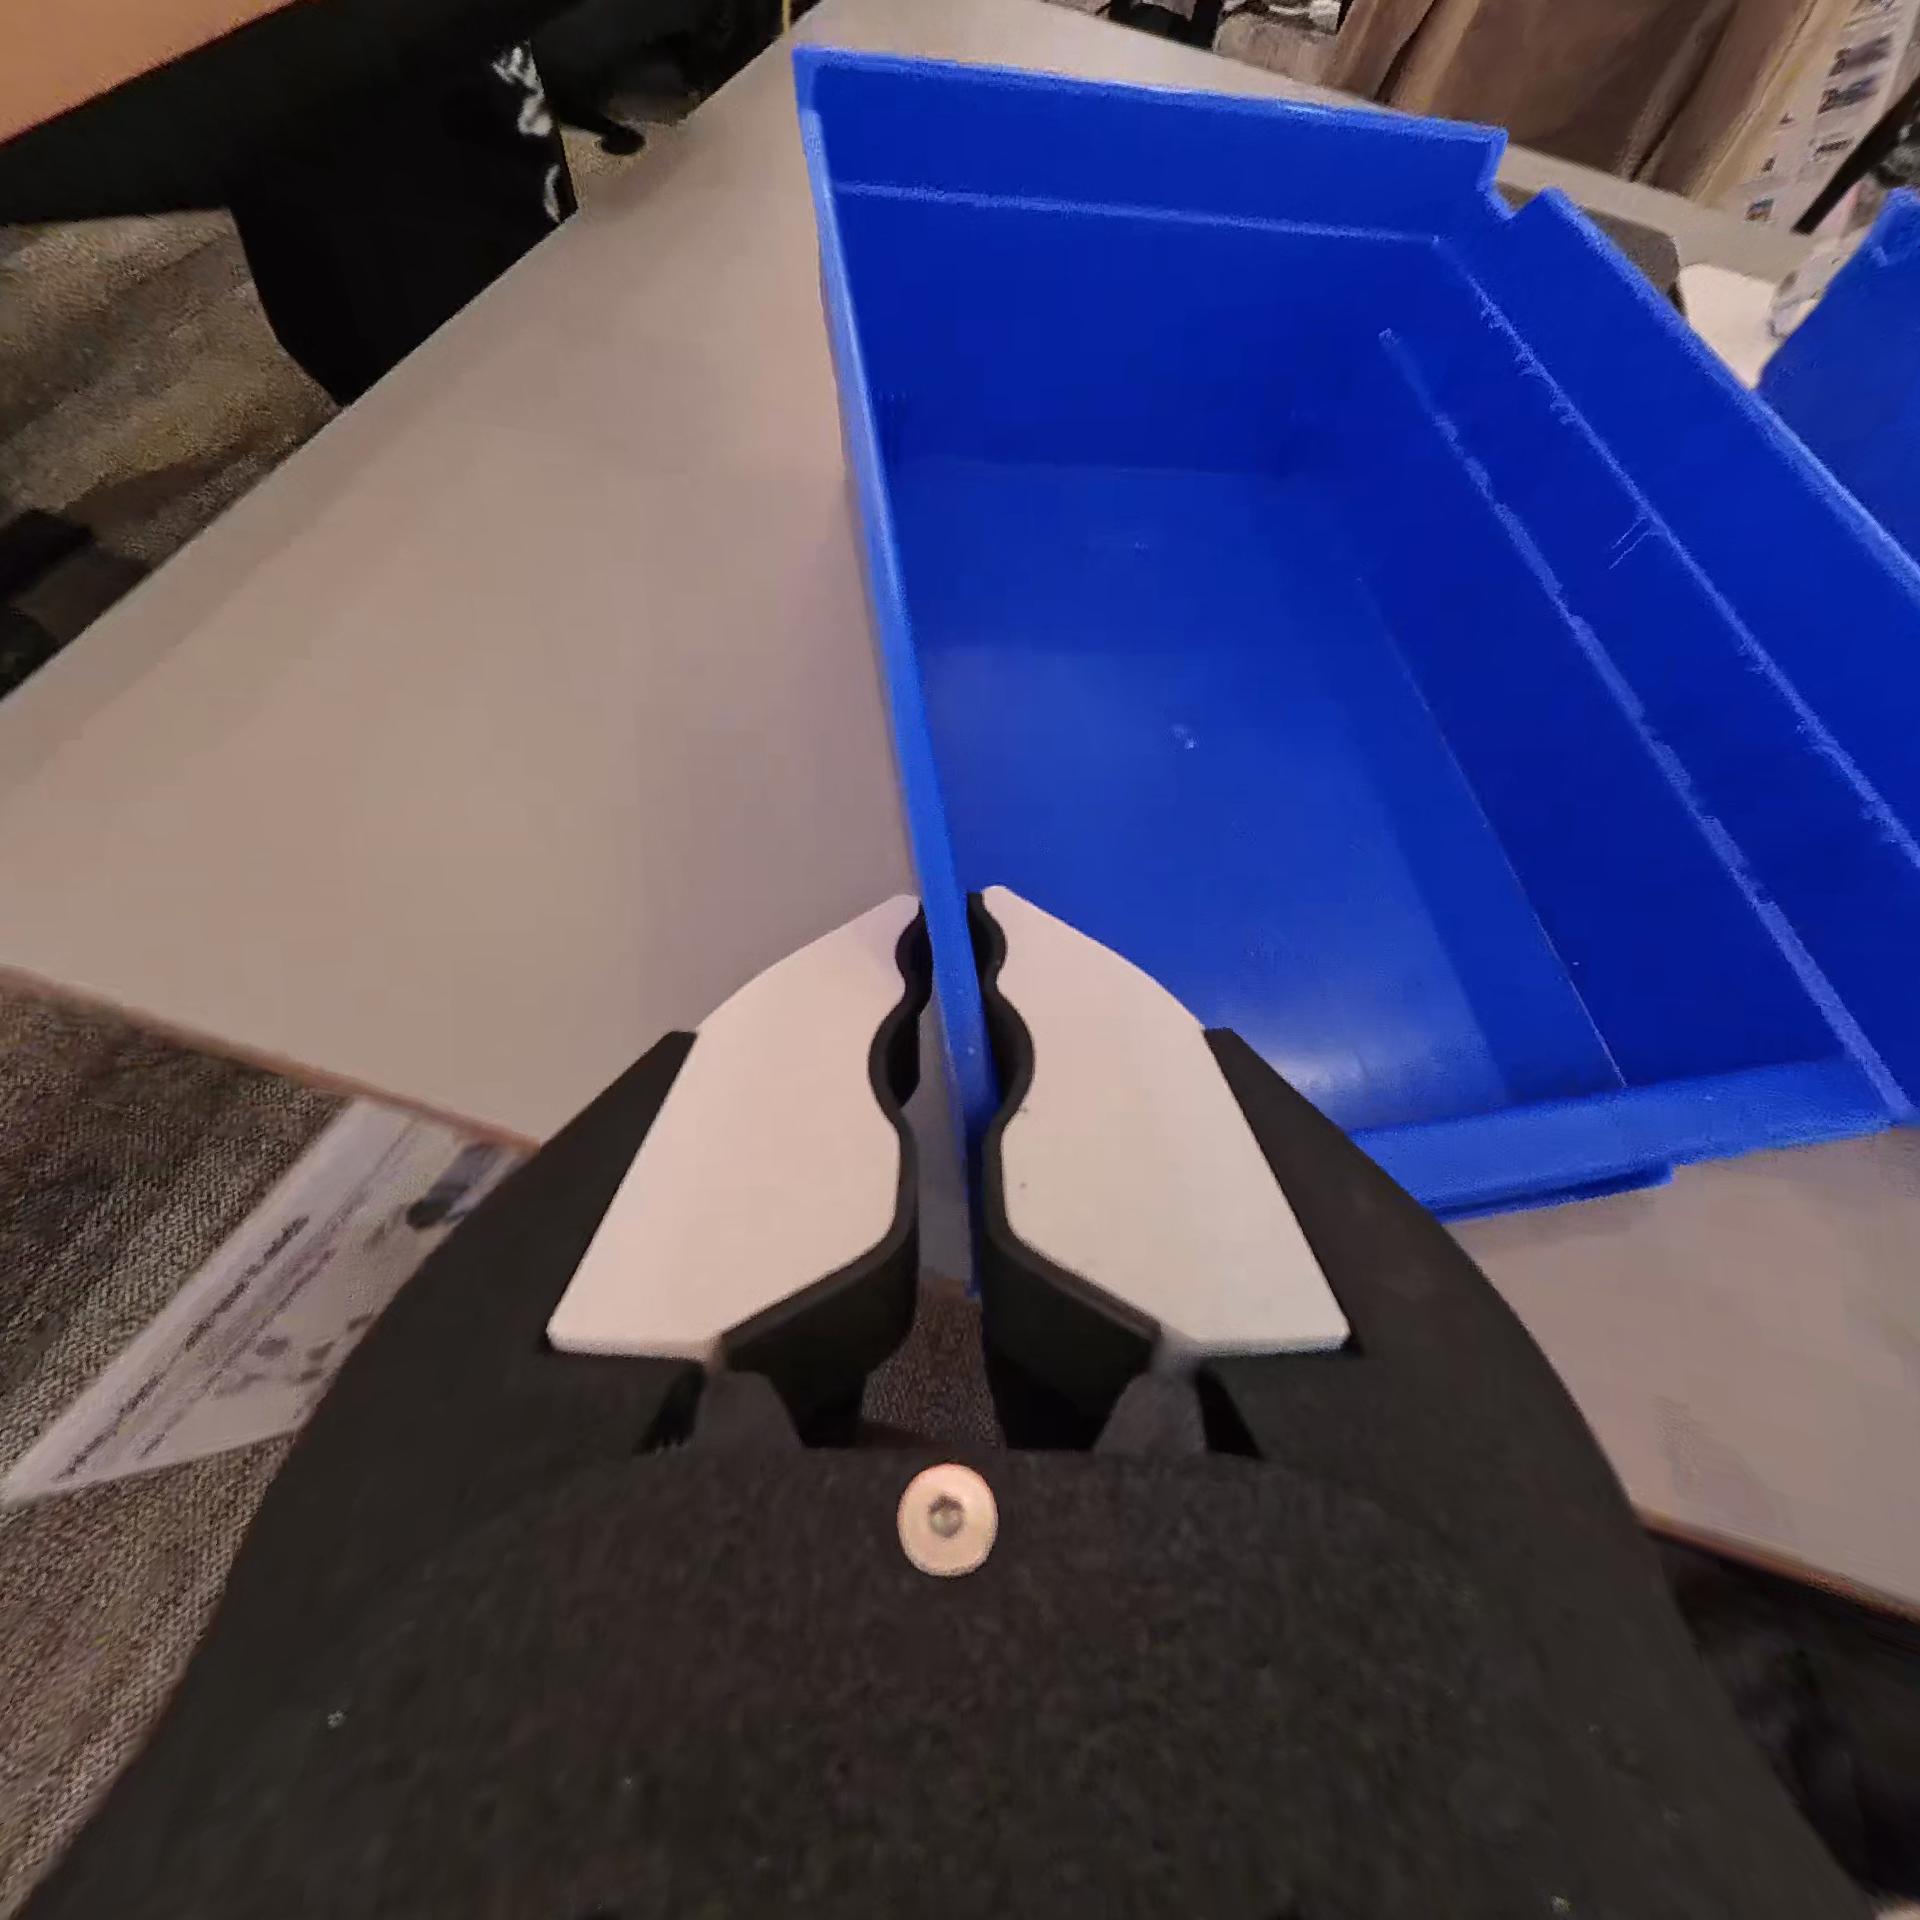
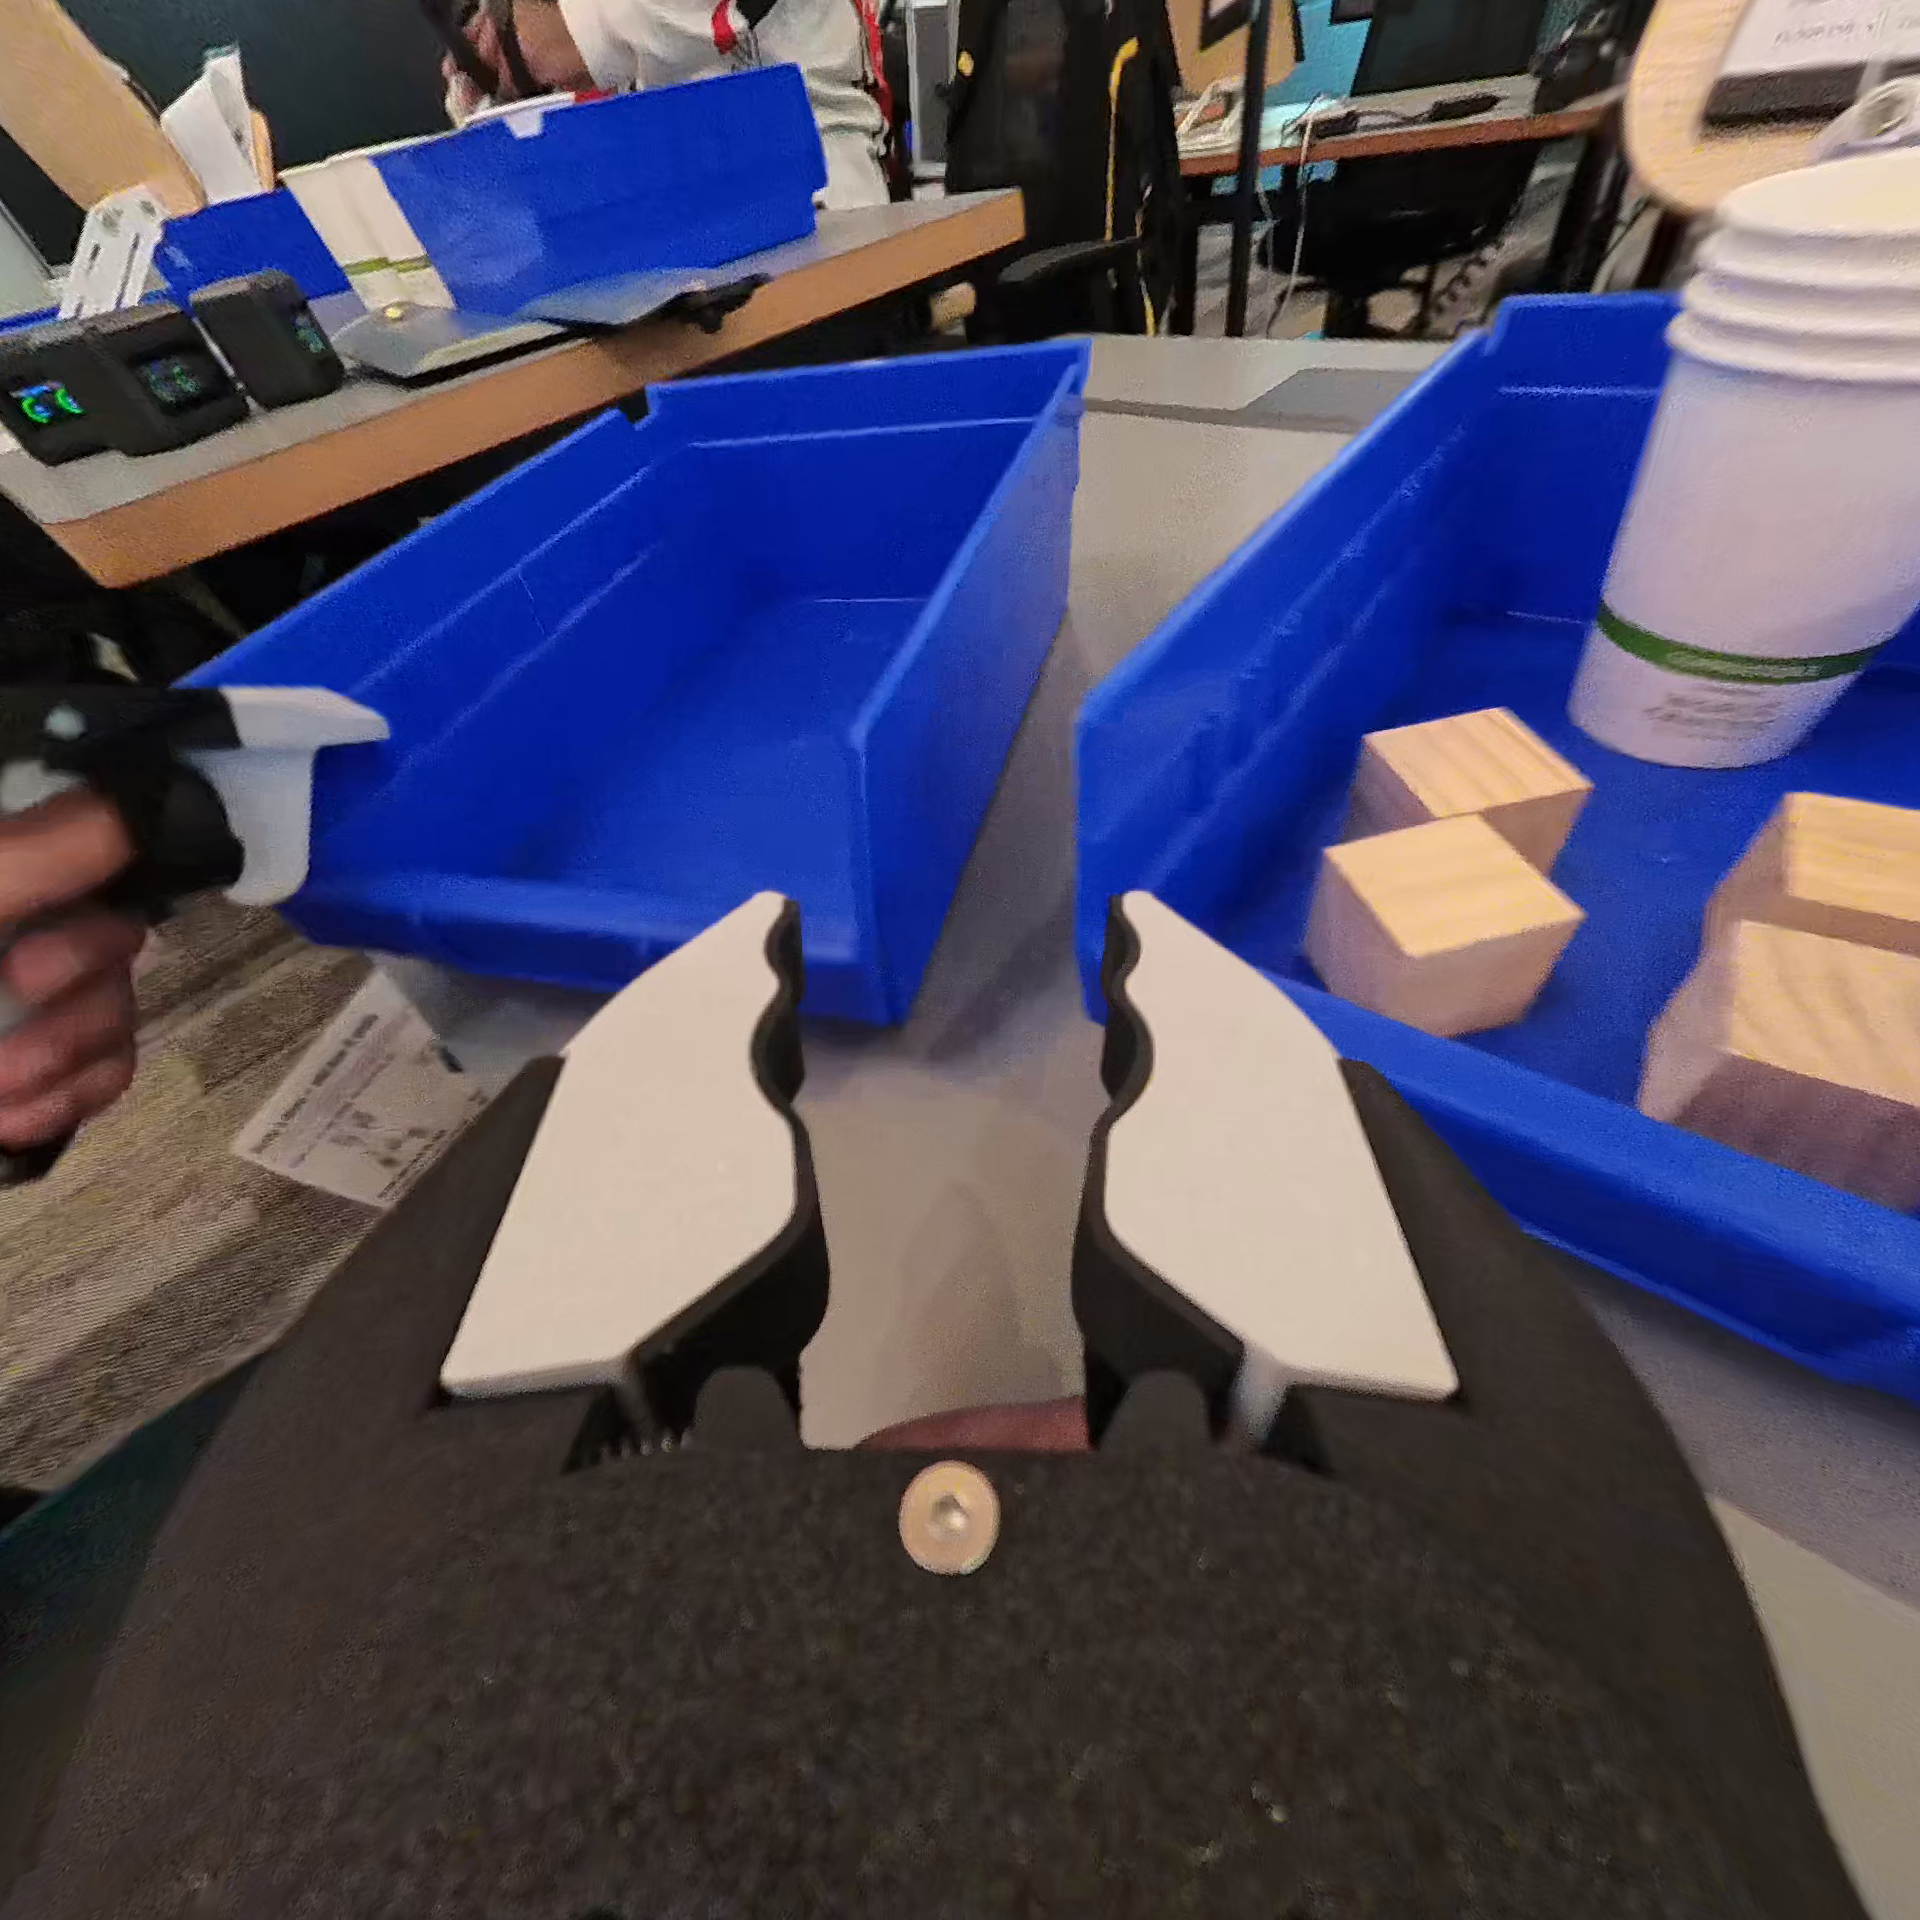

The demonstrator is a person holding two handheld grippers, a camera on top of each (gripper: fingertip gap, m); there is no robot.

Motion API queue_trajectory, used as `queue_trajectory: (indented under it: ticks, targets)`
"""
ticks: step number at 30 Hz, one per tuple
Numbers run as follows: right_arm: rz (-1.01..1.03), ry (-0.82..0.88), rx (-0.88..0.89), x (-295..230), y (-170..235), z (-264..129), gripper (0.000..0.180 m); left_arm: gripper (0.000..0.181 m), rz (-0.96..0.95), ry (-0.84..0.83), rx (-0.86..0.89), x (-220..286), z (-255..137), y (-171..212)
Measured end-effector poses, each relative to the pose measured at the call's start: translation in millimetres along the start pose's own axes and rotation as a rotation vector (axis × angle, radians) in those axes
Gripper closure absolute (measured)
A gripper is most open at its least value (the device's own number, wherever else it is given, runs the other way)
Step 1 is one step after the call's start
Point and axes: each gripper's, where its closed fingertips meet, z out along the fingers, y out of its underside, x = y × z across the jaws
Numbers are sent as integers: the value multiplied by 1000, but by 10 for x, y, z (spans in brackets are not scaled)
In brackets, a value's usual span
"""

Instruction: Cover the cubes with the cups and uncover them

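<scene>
My left gripper (image 1: 948, 909) is shut on the near left wall (image 1: 954, 997) of an empty blue bin (image 1: 1247, 644); both pads press on the thin wall. It also shows at the left of the right wrist view (image 2: 286, 769), at that bin's corner (image 2: 675, 675). My right gripper (image 2: 951, 914) is open and empty, over the table gap between the two bins. A second blue bin (image 2: 1299, 644) on the right holds several wooden cubes (image 2: 1444, 914) and a stack of white paper cups (image 2: 1766, 520) standing mouth down.
Both bins sit on a grey table (image 2: 1164, 499) near its front edge. A printed paper sheet (image 2: 353, 1101) lies on the carpet below. Another table (image 2: 312, 457) behind carries dark devices and more blue bins. A person stands at the back.
</scene>
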Motion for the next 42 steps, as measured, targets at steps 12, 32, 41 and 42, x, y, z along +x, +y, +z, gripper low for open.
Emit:
queue_trajectory:
  ticks: [12,32,41,42]
  targets:
    - [-20,39,-3,-170,1,102,172,175,38,-48,147,295,-716,327]
    - [-15,687,484,2429,-1806,-2803,175,176,297,486,498,4139,-1231,-1093]
    - [225,1004,323,4403,-723,-3776,175,176,300,646,205,6400,-489,76]
    - [241,992,287,4563,-582,-3761,175,176,306,637,167,6503,-391,226]
